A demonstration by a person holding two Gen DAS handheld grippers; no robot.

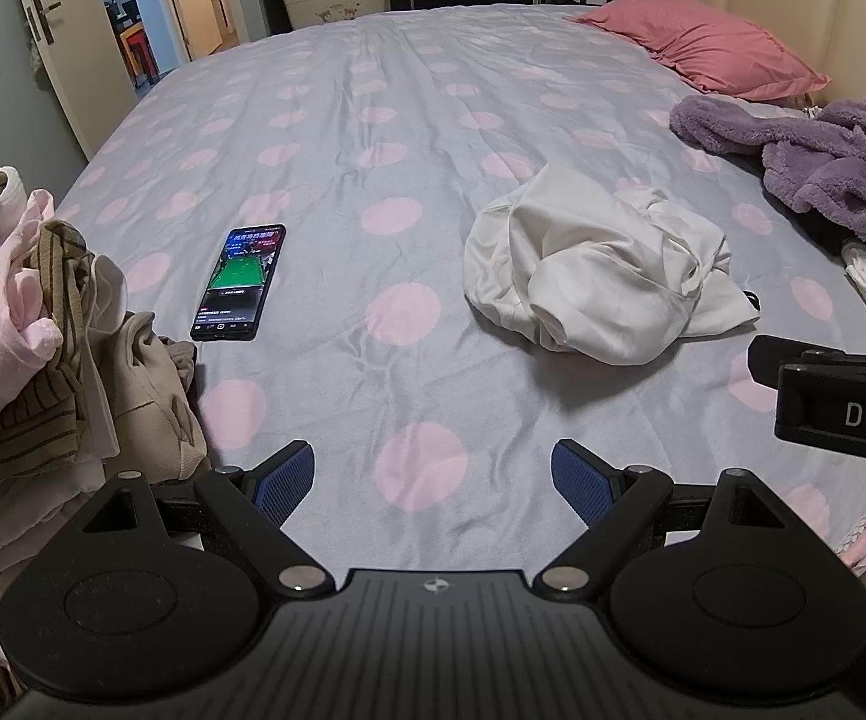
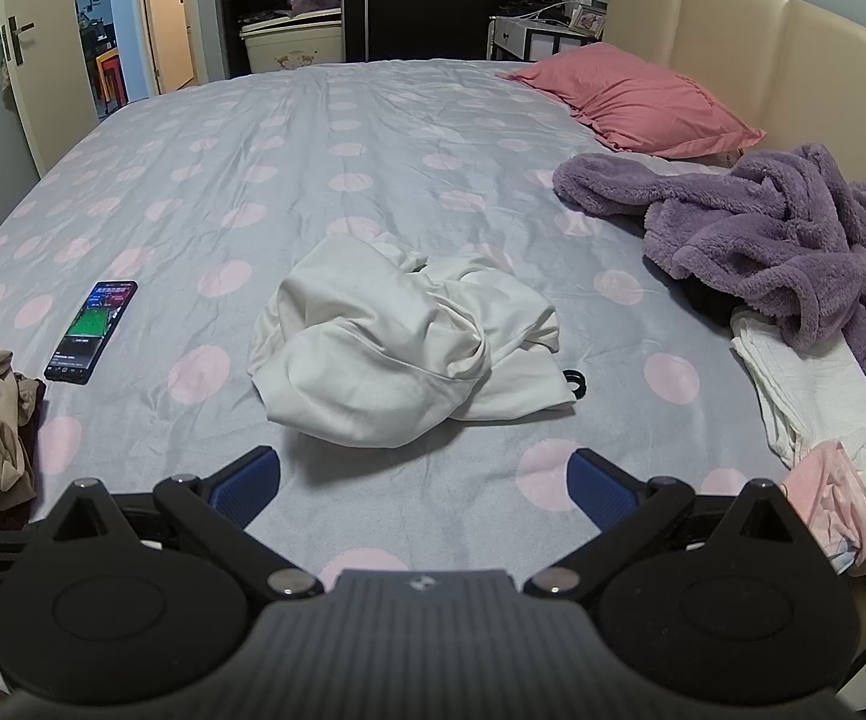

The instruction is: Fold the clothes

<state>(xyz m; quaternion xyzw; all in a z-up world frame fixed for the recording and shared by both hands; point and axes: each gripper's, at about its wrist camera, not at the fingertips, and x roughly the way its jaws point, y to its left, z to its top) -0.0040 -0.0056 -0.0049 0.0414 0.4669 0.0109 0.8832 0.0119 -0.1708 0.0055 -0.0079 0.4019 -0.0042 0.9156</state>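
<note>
A crumpled white garment (image 1: 601, 276) (image 2: 396, 348) lies in a heap on the grey bedspread with pink dots (image 1: 372, 138) (image 2: 240, 180). My left gripper (image 1: 433, 477) hovers open over the bed's near edge, short of the garment and to its left, with nothing between its blue pads. Part of the right gripper's black body (image 1: 841, 402) shows at the right edge of the left wrist view. In the right wrist view my right gripper (image 2: 423, 483) stands open just in front of the garment, also empty.
A lit phone (image 1: 239, 282) (image 2: 92, 331) lies left of the garment. A pile of pink, striped and beige clothes (image 1: 30, 348) sits at the left edge. A purple fleece robe (image 2: 793, 246), a white cloth (image 2: 817, 396), a small pink item (image 2: 835, 504) and a pink pillow (image 2: 631, 99) lie right.
</note>
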